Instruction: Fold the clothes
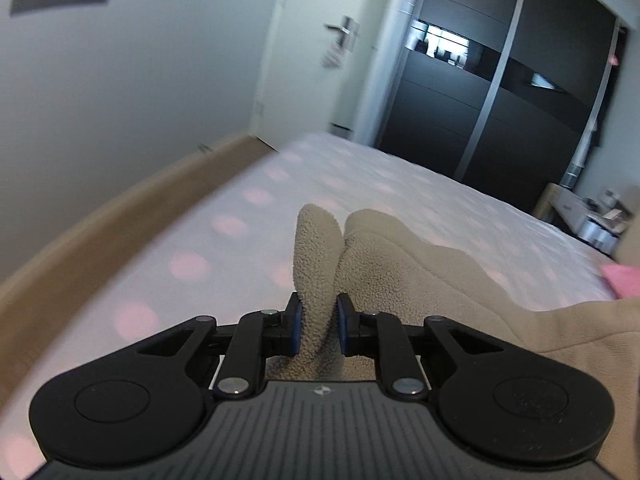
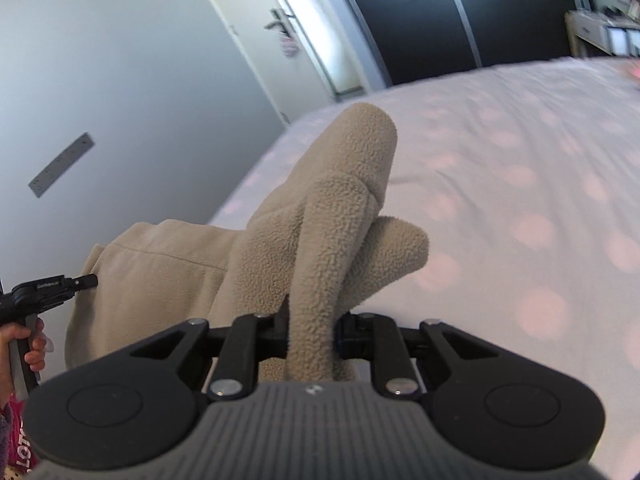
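Left hand-held gripper (image 1: 318, 330), right hand-held gripper (image 2: 312, 334): each clamped on beige fleece garment (image 2: 320, 216).

**A bedroom at home**

I am standing at a bed (image 1: 400, 200) made up with a white cover dotted in pale pink, and its low beige frame (image 1: 100, 216) runs close along a plain grey wall (image 1: 140, 80). Past the foot of the bed I see a white door (image 1: 316, 60) with a metal lever handle (image 1: 344, 30), and next to it a tall dark wardrobe (image 1: 500, 100) with sliding doors. A small cluttered side table (image 1: 588, 216) stands in the far corner.
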Demonstrator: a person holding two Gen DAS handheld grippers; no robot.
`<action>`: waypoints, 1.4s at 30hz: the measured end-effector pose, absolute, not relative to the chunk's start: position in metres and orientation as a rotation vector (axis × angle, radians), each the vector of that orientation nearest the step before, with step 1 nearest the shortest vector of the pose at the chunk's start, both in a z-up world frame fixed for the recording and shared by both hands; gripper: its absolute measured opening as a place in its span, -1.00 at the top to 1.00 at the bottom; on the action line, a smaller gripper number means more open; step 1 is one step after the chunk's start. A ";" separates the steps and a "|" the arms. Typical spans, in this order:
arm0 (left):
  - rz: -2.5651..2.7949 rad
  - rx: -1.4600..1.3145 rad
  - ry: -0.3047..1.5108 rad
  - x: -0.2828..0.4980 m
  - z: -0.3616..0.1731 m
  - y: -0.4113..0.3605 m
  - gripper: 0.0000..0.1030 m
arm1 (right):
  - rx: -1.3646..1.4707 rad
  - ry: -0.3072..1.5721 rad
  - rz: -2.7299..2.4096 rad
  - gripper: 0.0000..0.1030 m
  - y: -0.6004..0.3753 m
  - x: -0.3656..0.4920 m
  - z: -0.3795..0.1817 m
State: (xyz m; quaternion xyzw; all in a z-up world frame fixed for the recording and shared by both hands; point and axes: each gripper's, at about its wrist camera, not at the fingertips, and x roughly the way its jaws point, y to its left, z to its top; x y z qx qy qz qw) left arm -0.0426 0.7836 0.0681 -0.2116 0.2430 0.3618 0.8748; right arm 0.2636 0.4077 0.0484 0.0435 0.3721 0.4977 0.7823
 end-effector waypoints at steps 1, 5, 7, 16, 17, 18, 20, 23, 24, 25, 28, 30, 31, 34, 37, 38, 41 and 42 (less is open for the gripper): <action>0.781 -0.435 0.501 -0.041 0.070 0.795 0.71 | 0.090 0.793 1.087 0.61 0.426 0.263 0.050; 0.875 -0.405 0.482 -0.035 0.075 0.839 0.71 | 0.070 0.765 1.123 0.61 0.495 0.259 0.045; 0.905 -0.389 0.475 -0.032 0.072 0.854 0.71 | 0.057 0.749 1.139 0.60 0.529 0.258 0.042; 0.992 -0.366 0.504 -0.029 0.014 0.897 0.71 | -0.049 0.748 1.158 0.60 0.607 0.236 -0.009; 0.997 -0.371 0.516 -0.032 0.004 0.899 0.71 | -0.067 0.756 1.157 0.60 0.613 0.235 -0.016; 0.998 -0.381 0.530 -0.031 -0.007 0.901 0.71 | -0.089 0.763 1.155 0.60 0.619 0.235 -0.024; 1.006 -0.396 0.556 -0.030 -0.028 0.904 0.71 | -0.132 0.781 1.145 0.60 0.627 0.233 -0.040; 1.059 -0.360 0.577 -0.028 -0.048 0.912 0.63 | -0.176 0.794 1.092 0.46 0.633 0.236 -0.057; 1.084 -0.369 0.573 -0.029 -0.051 0.913 0.61 | -0.195 0.800 1.071 0.40 0.633 0.239 -0.062; 1.107 -0.377 0.571 -0.031 -0.054 0.914 0.59 | -0.214 0.806 1.050 0.32 0.634 0.241 -0.066; 1.133 -0.380 0.588 -0.038 -0.061 0.918 0.52 | -0.277 0.796 0.987 0.19 0.630 0.245 -0.076; 1.125 -0.378 0.604 -0.042 -0.065 0.918 0.49 | -0.310 0.758 0.954 0.12 0.625 0.249 -0.078; 1.111 -0.376 0.615 -0.043 -0.066 0.916 0.49 | -0.314 0.742 0.949 0.09 0.619 0.251 -0.079; 1.068 -0.368 0.647 -0.047 -0.072 0.909 0.49 | -0.296 0.735 0.989 0.17 0.604 0.254 -0.075; 0.997 -0.334 0.697 -0.042 -0.077 0.895 0.49 | -0.289 0.753 1.088 0.71 0.600 0.248 -0.071; 0.976 -0.323 0.713 -0.041 -0.078 0.890 0.49 | -0.302 0.757 1.128 0.71 0.601 0.241 -0.071; 0.934 -0.328 0.761 -0.038 -0.089 0.879 0.49 | -0.384 0.795 1.167 0.70 0.603 0.217 -0.082; 0.924 -0.332 0.778 -0.037 -0.094 0.876 0.49 | -0.418 0.815 1.149 0.70 0.605 0.211 -0.089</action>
